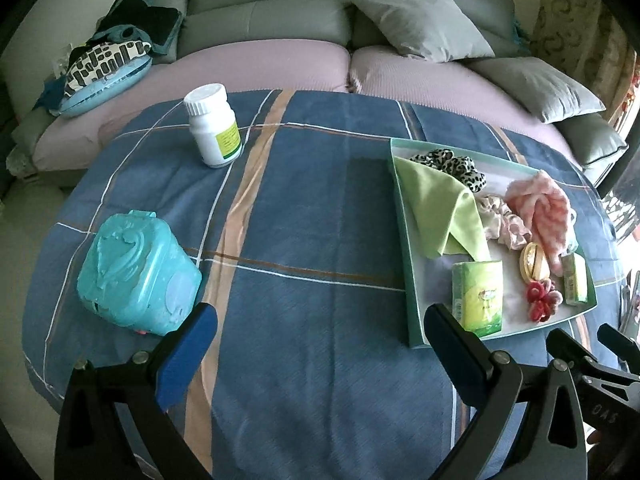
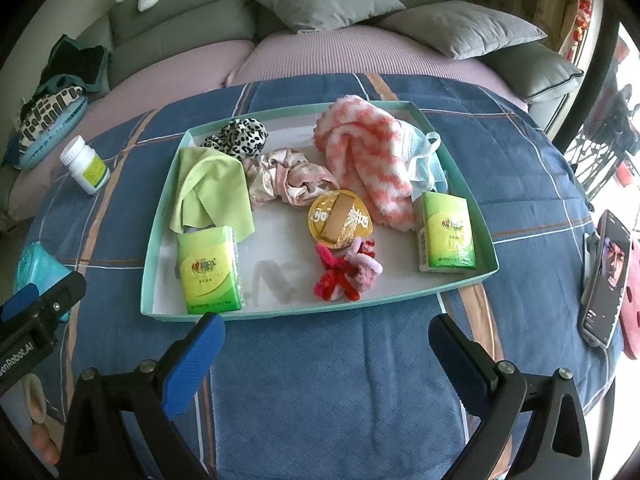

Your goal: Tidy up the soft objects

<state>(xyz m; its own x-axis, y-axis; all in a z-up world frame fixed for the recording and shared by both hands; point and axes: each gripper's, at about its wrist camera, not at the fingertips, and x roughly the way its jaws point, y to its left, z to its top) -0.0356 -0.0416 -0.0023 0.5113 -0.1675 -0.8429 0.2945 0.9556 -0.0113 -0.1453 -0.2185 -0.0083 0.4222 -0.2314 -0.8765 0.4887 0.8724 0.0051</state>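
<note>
The left tool (image 1: 320,344) hangs at the bottom of the left wrist view with its blue-padded fingers (image 1: 188,356) spread as wide as they go and nothing between them, only the blue plaid cloth (image 1: 320,240) that covers the counter. The right tool (image 2: 326,356) sits the same way at the bottom of the right wrist view, jaws wide apart and empty, just short of the near rim of the teal tray (image 2: 280,314).

The soft things lie inside that tray, which fills the middle of the right wrist view. A leopard-print scrunchie (image 2: 238,136) is at its upper left, touching a light green cloth (image 2: 212,188) below it. A pale pink satin scrunchie (image 2: 288,182) lies in the centre, and a fluffy pink-and-white sock (image 2: 364,156) is bundled at the upper right, resting against a blue face mask (image 2: 426,164). One green tissue pack (image 2: 210,270) lies at the lower left of the tray and another (image 2: 448,232) at the right. A round yellow packet (image 2: 340,218) sits between them, with a red and pink knot of what may be hair ties (image 2: 346,270) just below it.

Outside the tray, a white pill bottle (image 1: 214,126) stands upright in the upper left of the left wrist view, and a turquoise wet-wipe box (image 1: 138,272) lies at the lower left. A phone (image 2: 606,276) leans at the right edge of the right wrist view. A grey sofa (image 1: 272,12) with cushions runs across the top.
</note>
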